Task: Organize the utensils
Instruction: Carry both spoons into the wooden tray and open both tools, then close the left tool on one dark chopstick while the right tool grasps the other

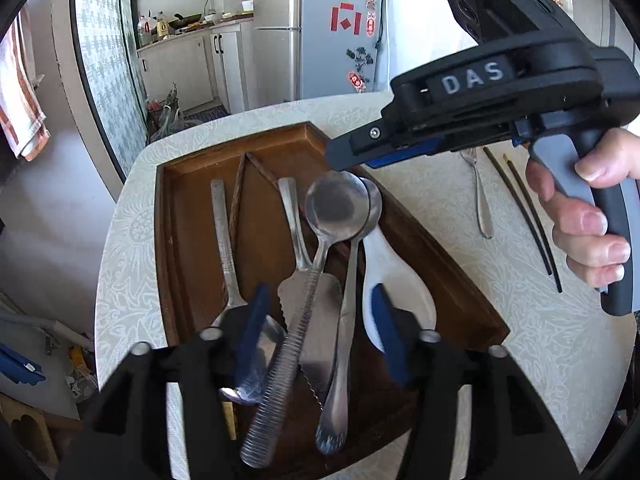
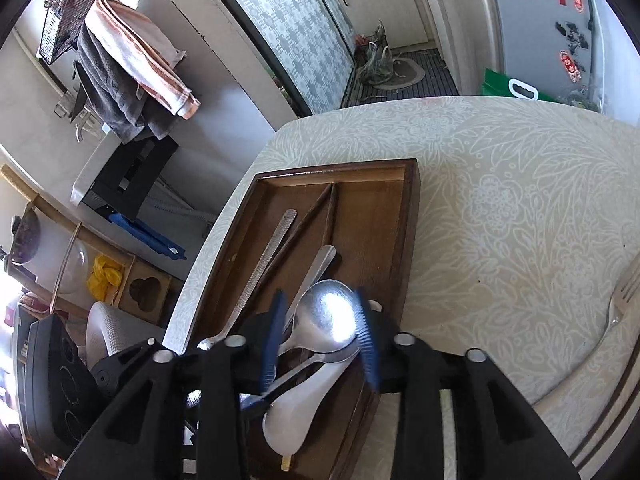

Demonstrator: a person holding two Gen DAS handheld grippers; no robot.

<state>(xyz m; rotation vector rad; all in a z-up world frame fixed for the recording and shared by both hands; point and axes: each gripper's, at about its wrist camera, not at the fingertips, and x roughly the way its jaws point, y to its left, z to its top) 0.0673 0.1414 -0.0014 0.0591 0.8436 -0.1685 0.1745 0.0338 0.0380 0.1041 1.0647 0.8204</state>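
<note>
Tray [image 1: 168, 240], one, brown wood, lower centre of the left wrist view, on the tabletop [image 1: 500, 280]. Contents, piled lengthwise:
- metal spoons, two, bowls overlapping at mid-frame: round-bowled top spoon [image 1: 336, 208], handle ribbed; second spoon [image 1: 374, 200] beneath it, plain handle.
- white spoon [image 1: 394, 276], one, right side of the tray, part under the metal spoons.
- serrated server [image 1: 320, 320], one, flat blade toward the lower edge.
- flat-handled piece [image 1: 222, 236], one, left side; its head is hidden behind the claw.
- brown chopsticks [image 1: 240, 192], two, crossing at the tray's far end.

Outside the tray, right of frame:
- fork [image 1: 480, 196], one.
- dark chopsticks [image 1: 524, 216], two, side by side.

Left claw [image 1: 320, 332]: fingers apart, astride the handles, pads clear of them.

Right claw [image 2: 320, 340]: fingers apart, either side of the top spoon's bowl; whether the pads touch it cannot be told. A hand [image 1: 588, 216] grips its handle at right in the left wrist view.
</note>
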